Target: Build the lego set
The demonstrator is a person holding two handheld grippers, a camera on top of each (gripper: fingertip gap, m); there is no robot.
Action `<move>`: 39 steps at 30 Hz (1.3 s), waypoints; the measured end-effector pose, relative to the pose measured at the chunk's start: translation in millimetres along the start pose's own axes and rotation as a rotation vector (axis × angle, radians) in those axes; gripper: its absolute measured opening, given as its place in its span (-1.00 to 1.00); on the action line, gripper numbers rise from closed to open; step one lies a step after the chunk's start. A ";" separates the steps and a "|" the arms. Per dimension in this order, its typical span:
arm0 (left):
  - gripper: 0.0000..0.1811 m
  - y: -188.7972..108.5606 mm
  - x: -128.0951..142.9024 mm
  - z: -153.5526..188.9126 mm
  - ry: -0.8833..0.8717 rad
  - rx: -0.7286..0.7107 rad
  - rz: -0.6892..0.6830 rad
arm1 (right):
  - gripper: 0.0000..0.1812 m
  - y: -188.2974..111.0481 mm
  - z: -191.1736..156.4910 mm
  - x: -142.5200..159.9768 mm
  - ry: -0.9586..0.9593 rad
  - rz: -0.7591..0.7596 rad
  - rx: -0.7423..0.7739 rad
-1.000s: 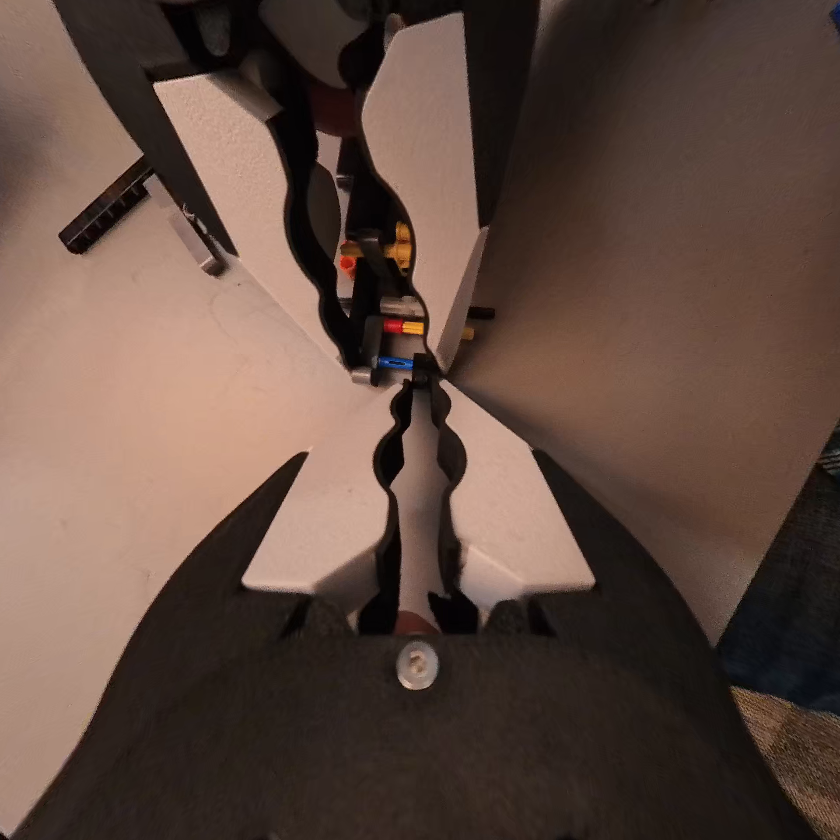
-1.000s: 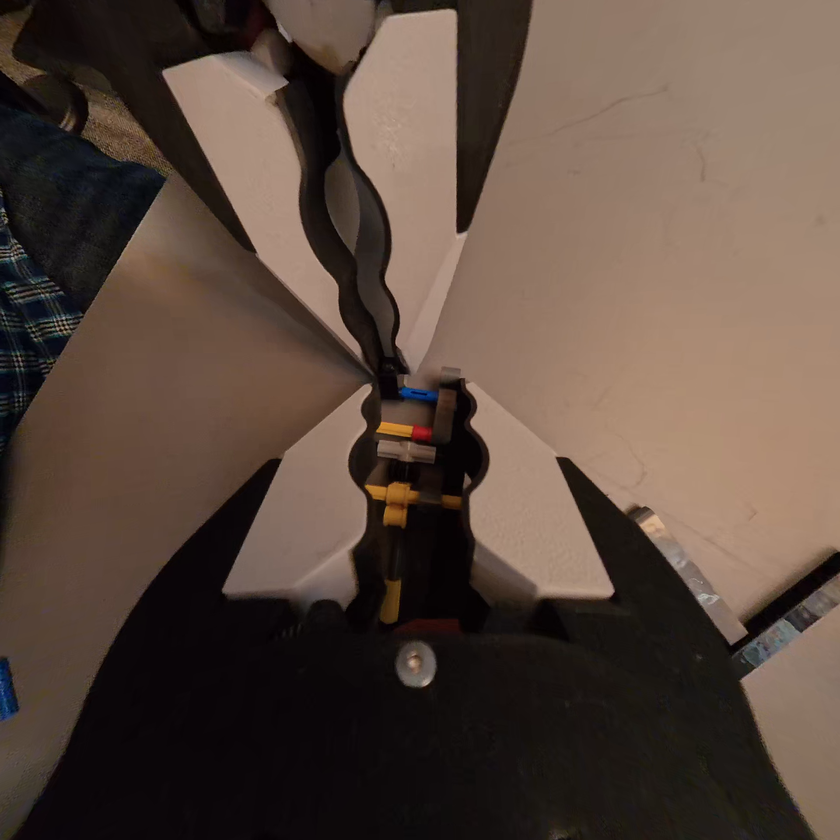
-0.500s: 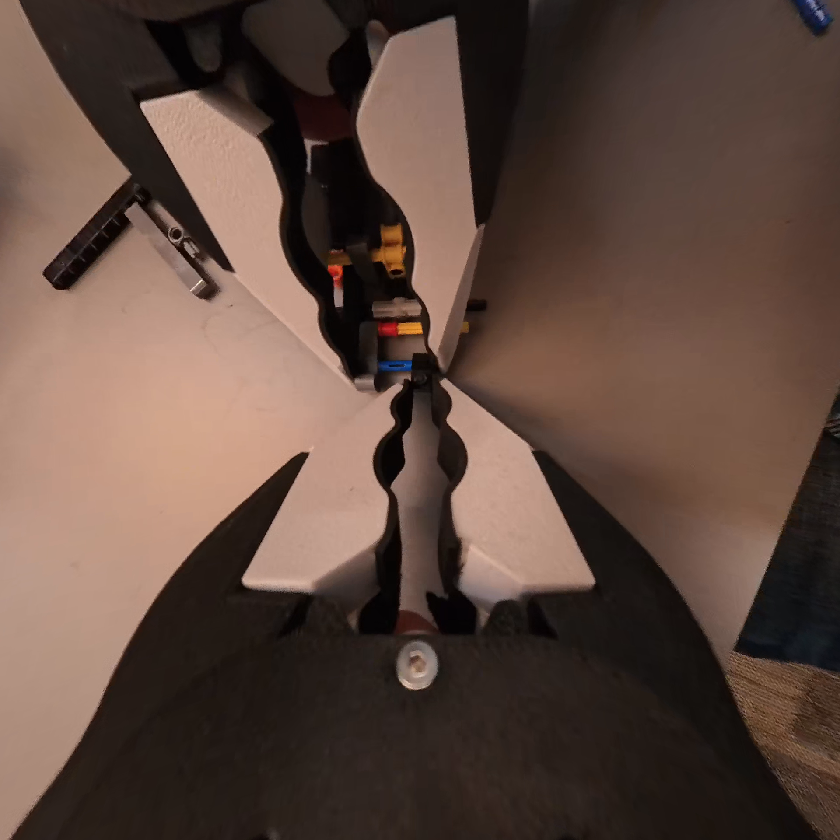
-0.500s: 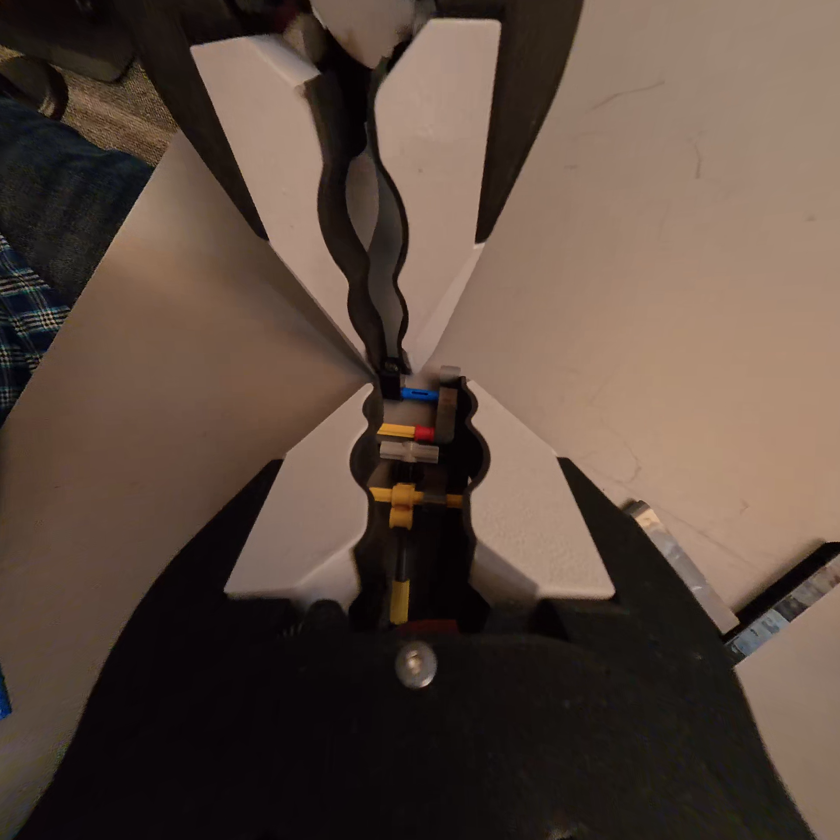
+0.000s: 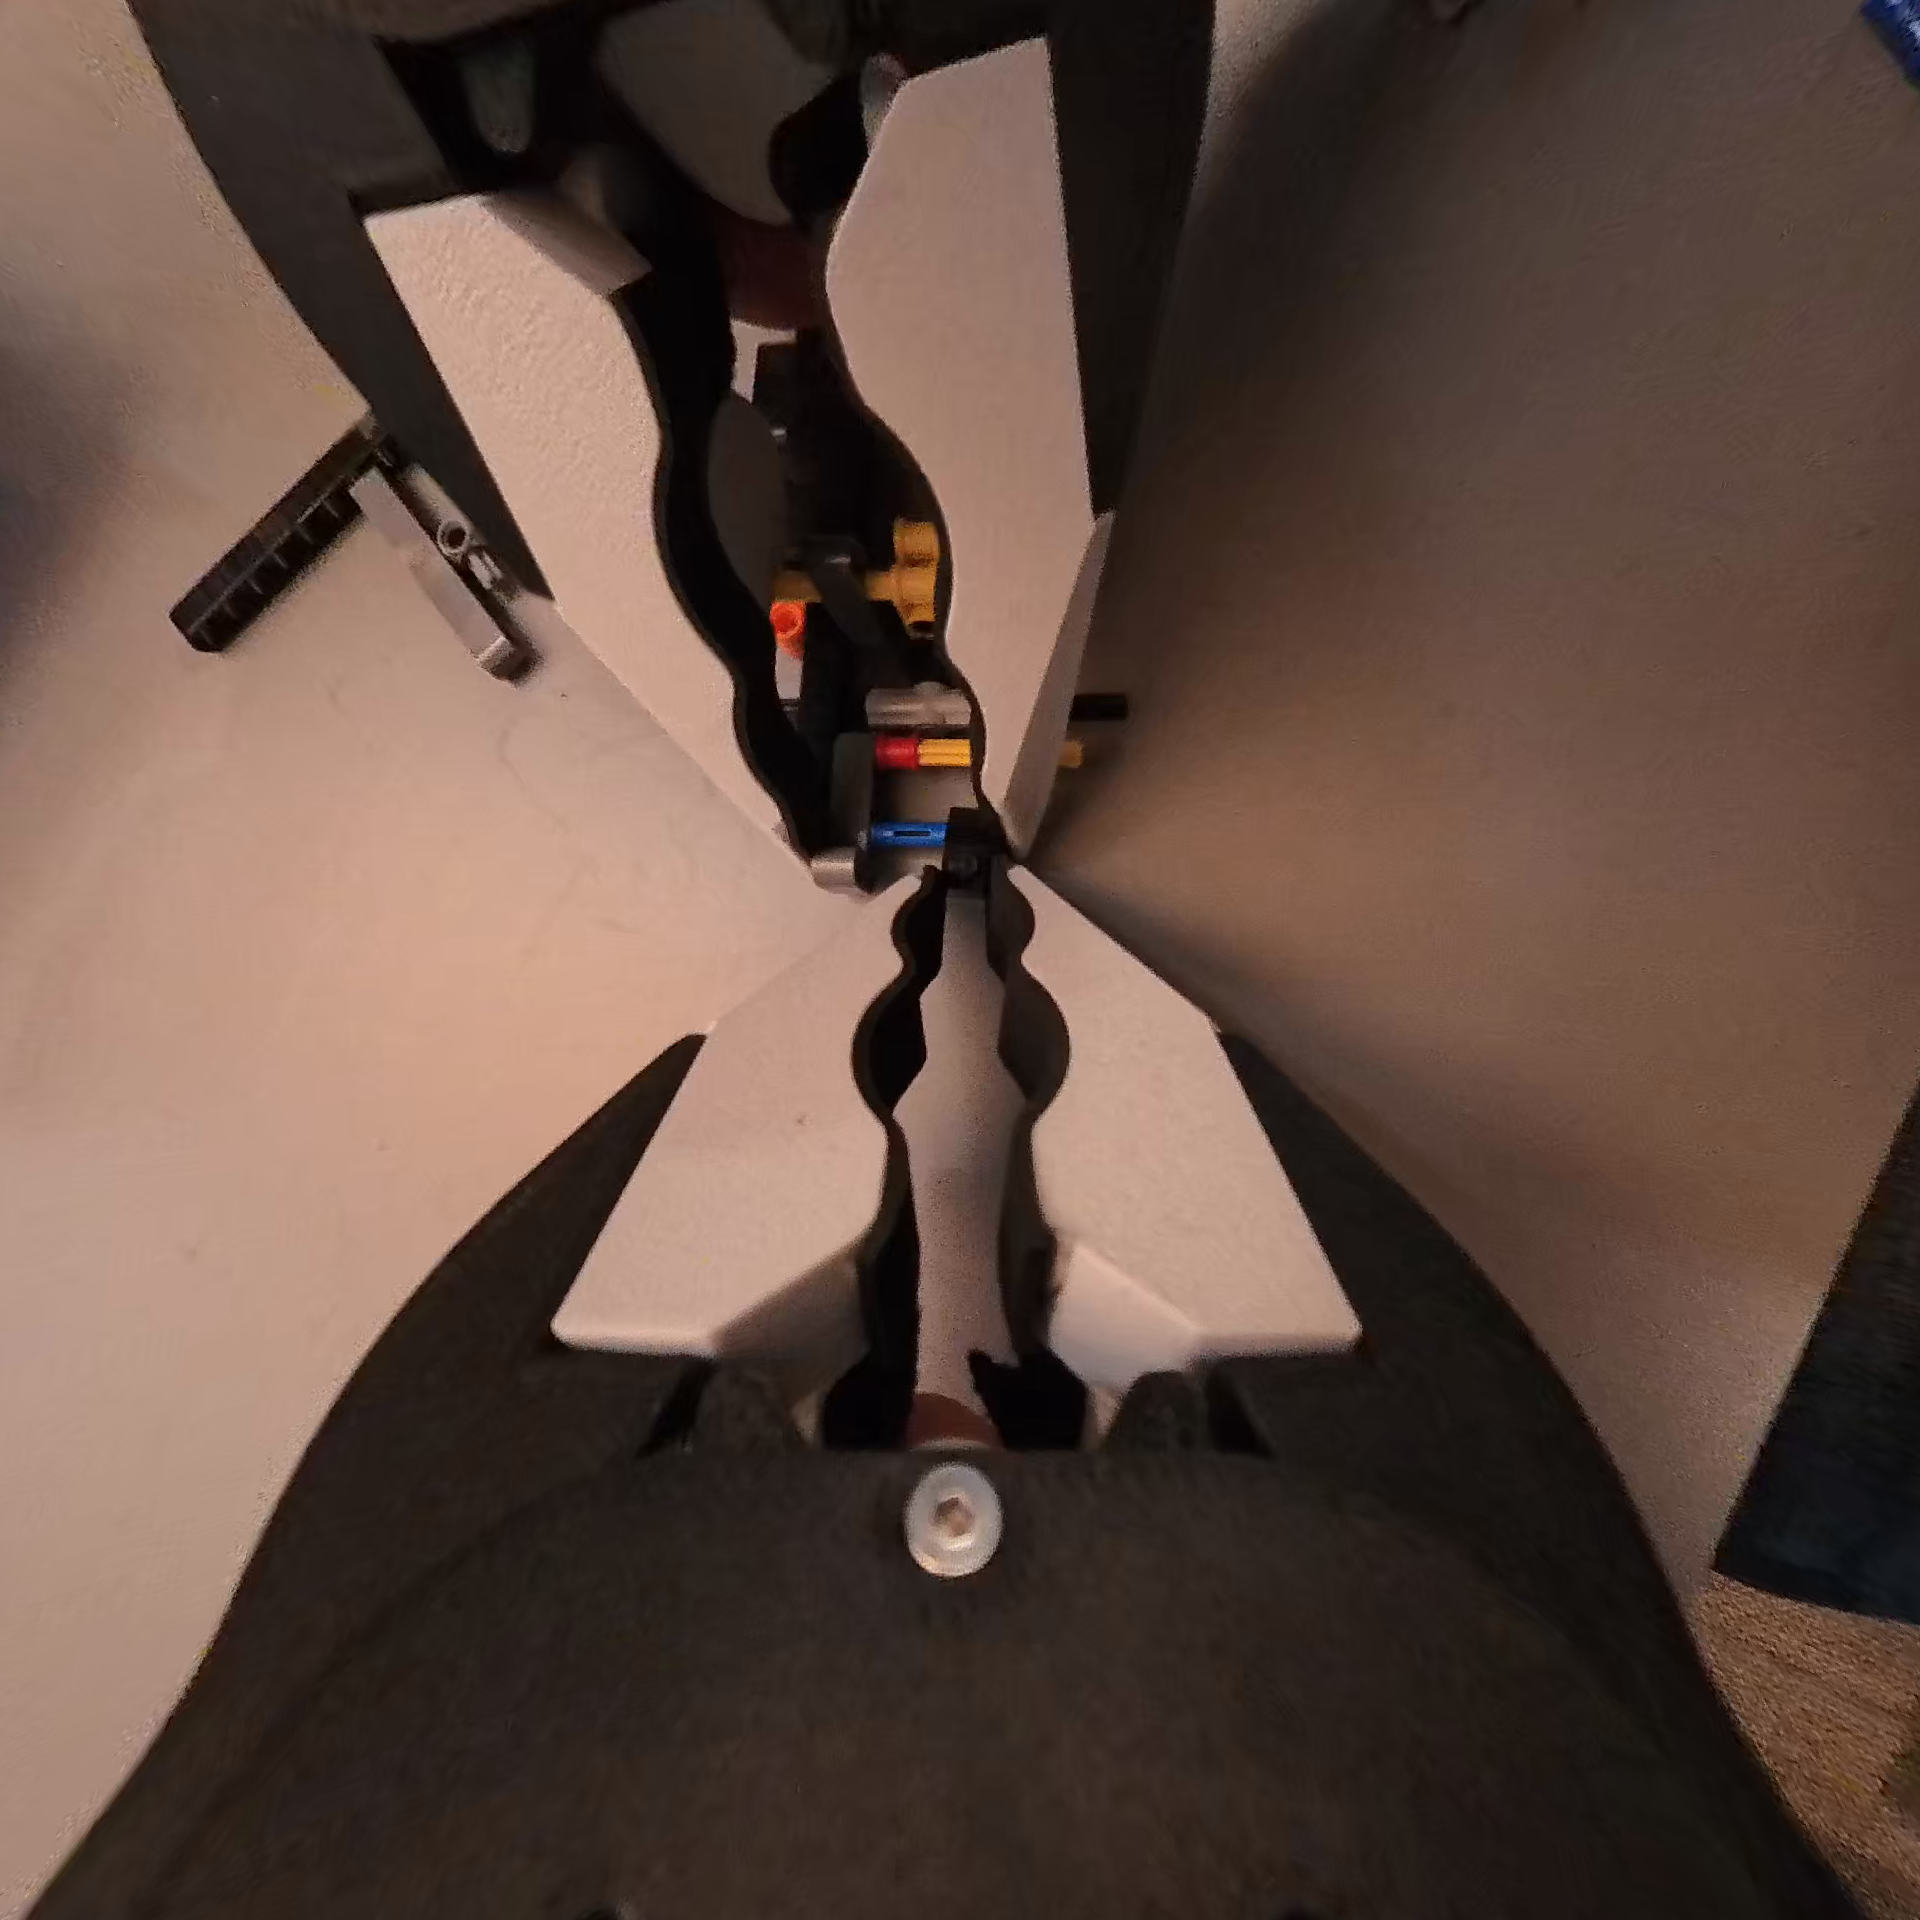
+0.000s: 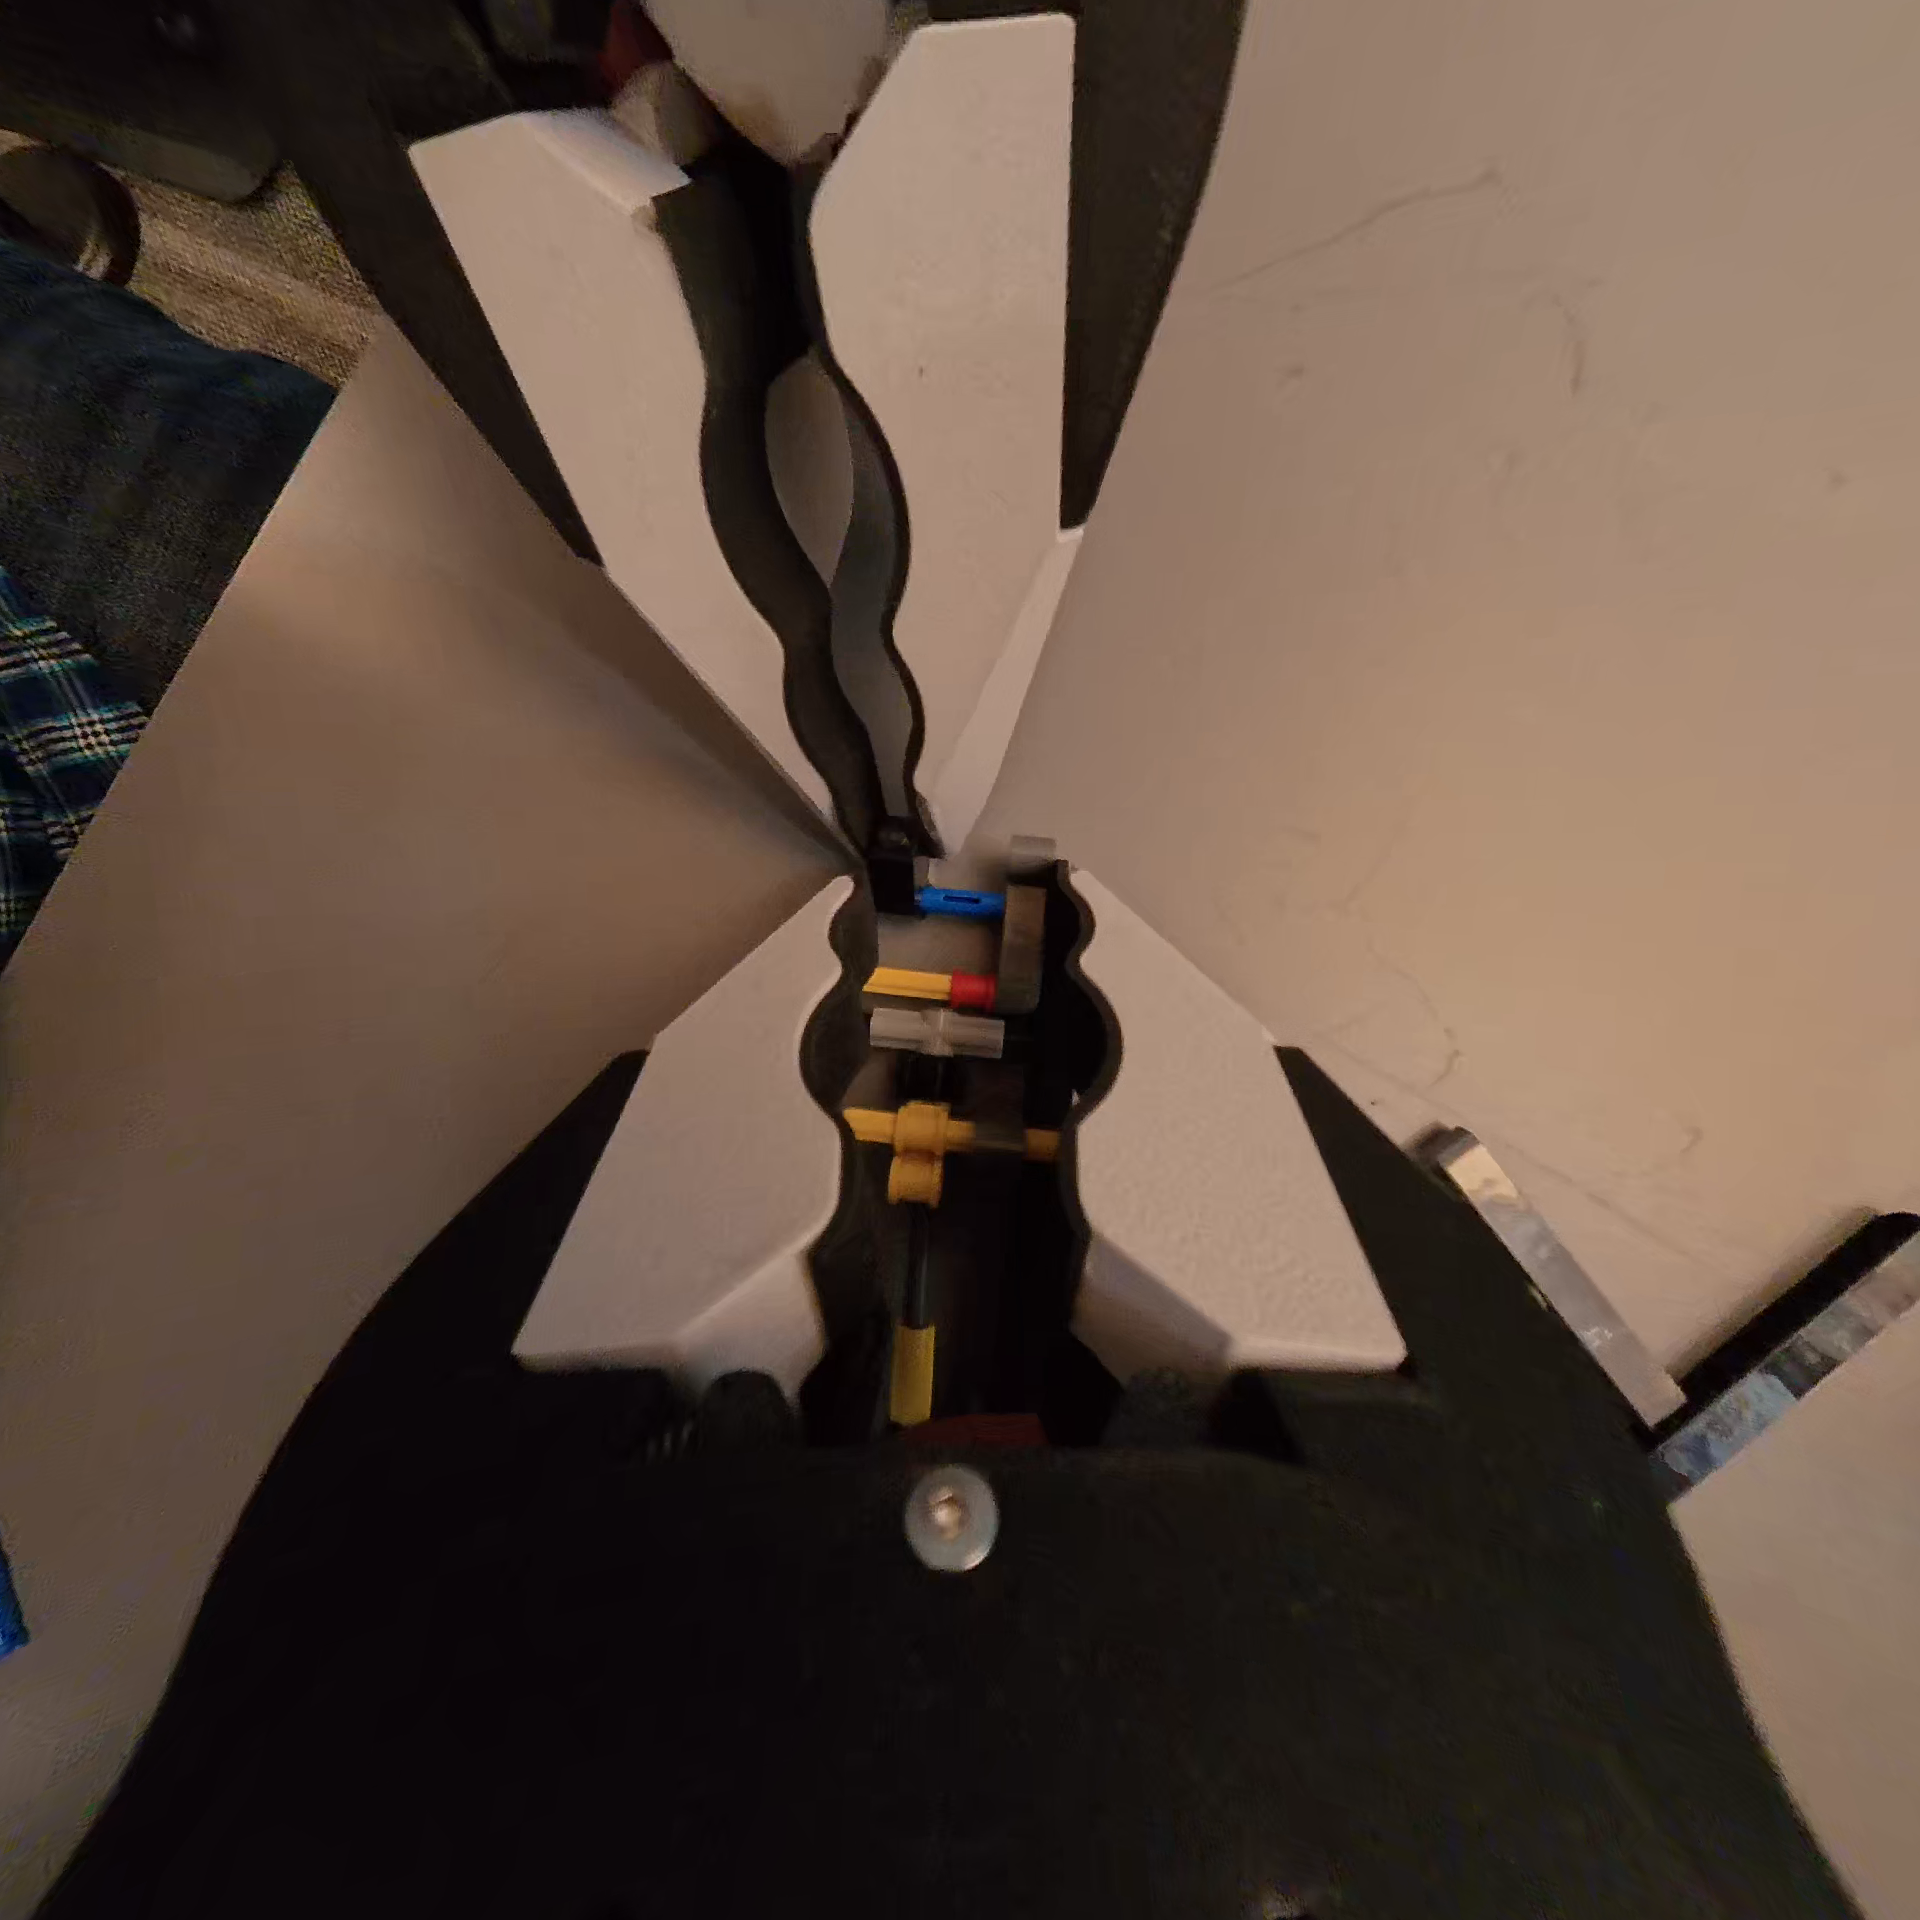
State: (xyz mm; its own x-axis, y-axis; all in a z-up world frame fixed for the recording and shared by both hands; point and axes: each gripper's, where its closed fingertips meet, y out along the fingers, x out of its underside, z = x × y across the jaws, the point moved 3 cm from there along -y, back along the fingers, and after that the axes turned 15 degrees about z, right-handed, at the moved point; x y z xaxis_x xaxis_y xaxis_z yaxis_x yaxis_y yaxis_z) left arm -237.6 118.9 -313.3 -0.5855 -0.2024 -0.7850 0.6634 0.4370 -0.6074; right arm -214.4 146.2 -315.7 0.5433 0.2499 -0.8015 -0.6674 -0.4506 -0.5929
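Note:
My right gripper (image 6: 961, 894) is shut on a small black Lego Technic assembly (image 6: 956, 1049) that carries a blue pin (image 6: 961, 900), a red and yellow pin, a grey connector and a yellow connector. My left gripper (image 5: 964, 883) is shut on a small black piece (image 5: 971, 844) and holds it against the end of the blue pin (image 5: 909, 834). The two grippers meet tip to tip above the white table. In the right wrist view the left gripper (image 6: 894, 826) comes in from above with the black piece (image 6: 896, 868). In the left wrist view the right gripper (image 5: 909, 844) comes in from above.
A black beam (image 5: 270, 571) and a grey beam (image 5: 462, 597) lie on the white table (image 5: 312, 935) to the left; they also show in the right wrist view as a grey beam (image 6: 1538, 1278) and a black beam (image 6: 1787, 1320). A blue piece (image 5: 1896, 21) lies far off. The table edge and carpet (image 5: 1829, 1455) are on the right. My two grippers' fingertips are within a few centimetres of each other.
Both grippers stay tip to tip and shut. The right gripper with the assembly has tilted slightly. The black piece stays at the blue pin's end.

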 end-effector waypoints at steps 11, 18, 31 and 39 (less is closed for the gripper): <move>-0.93 1.4 -0.2 -1.8 -0.085 -0.051 0.017 | -0.67 -1.5 2.2 0.7 0.006 -0.009 0.012; -0.94 1.8 0.3 -4.0 -0.092 0.015 0.035 | -0.67 -1.9 2.9 0.6 0.027 0.004 0.012; -0.93 0.6 1.8 -6.9 -0.080 0.013 0.030 | -0.58 -2.8 4.3 -2.8 0.020 -0.012 0.040; -0.93 0.7 2.1 -9.5 -0.076 0.002 0.033 | -0.65 -10.6 9.5 -0.4 0.038 -0.037 0.068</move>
State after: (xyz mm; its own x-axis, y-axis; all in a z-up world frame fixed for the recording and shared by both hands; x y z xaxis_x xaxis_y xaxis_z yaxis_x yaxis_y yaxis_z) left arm -242.8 127.1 -314.3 -0.5267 -0.2538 -0.8113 0.6824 0.4428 -0.5816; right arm -212.4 159.0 -309.8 0.5863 0.2317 -0.7763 -0.6792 -0.3818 -0.6269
